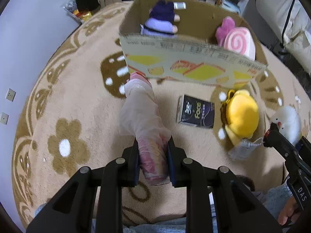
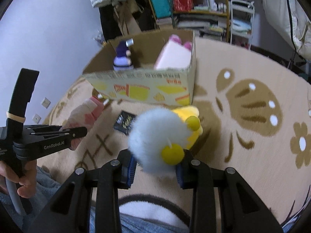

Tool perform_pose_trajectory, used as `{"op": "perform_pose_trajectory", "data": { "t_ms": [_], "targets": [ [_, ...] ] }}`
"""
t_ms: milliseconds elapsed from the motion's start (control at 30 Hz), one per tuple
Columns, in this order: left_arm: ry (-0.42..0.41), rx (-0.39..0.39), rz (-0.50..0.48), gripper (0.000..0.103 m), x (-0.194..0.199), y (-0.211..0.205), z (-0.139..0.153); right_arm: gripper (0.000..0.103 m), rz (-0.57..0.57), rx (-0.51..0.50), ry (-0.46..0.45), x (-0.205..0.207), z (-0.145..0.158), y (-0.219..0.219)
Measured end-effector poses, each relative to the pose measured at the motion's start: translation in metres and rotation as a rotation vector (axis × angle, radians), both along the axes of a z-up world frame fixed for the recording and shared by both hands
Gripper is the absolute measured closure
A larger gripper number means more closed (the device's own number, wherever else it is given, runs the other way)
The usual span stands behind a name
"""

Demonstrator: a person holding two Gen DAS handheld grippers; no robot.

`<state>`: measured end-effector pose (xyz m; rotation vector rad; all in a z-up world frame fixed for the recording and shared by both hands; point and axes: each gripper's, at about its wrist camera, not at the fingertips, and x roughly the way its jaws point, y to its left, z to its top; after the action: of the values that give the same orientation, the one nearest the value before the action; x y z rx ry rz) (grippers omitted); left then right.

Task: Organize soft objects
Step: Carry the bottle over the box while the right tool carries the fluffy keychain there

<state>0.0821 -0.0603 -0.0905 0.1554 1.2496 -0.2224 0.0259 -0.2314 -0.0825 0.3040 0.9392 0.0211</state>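
My left gripper (image 1: 153, 155) is shut on a long pink soft toy in a clear plastic wrap (image 1: 141, 114), held above the rug and pointing at the cardboard box (image 1: 184, 66). My right gripper (image 2: 155, 167) is shut on a white fluffy bird plush with yellow feet (image 2: 157, 134); it also shows in the left wrist view (image 1: 289, 124). The box holds a purple doll (image 1: 161, 19) and a pink swirl-roll plush (image 1: 240, 40). A yellow plush (image 1: 242, 114) lies on the rug in front of the box.
A black flat packet (image 1: 196, 111) lies on the rug beside the yellow plush. The tan patterned rug (image 1: 77, 106) covers the floor. Shelves (image 2: 194, 3) stand behind the box, a wall (image 1: 29, 38) at left, bedding (image 1: 281, 9) at right.
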Motion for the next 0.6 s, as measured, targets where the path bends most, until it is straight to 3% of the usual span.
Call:
{"op": "perform_pose_trajectory", "data": {
  "t_ms": [267, 600],
  "targets": [
    [-0.171, -0.081, -0.002, 0.081, -0.001, 0.012, 0.036, 0.068, -0.013, -0.004, -0.141, -0.006, 0.023, -0.001],
    [-0.427, -0.096, -0.049, 0.081, -0.013, 0.003, 0.077, 0.068, -0.029, -0.008, -0.268, 0.004, 0.046, -0.005]
  ]
}}
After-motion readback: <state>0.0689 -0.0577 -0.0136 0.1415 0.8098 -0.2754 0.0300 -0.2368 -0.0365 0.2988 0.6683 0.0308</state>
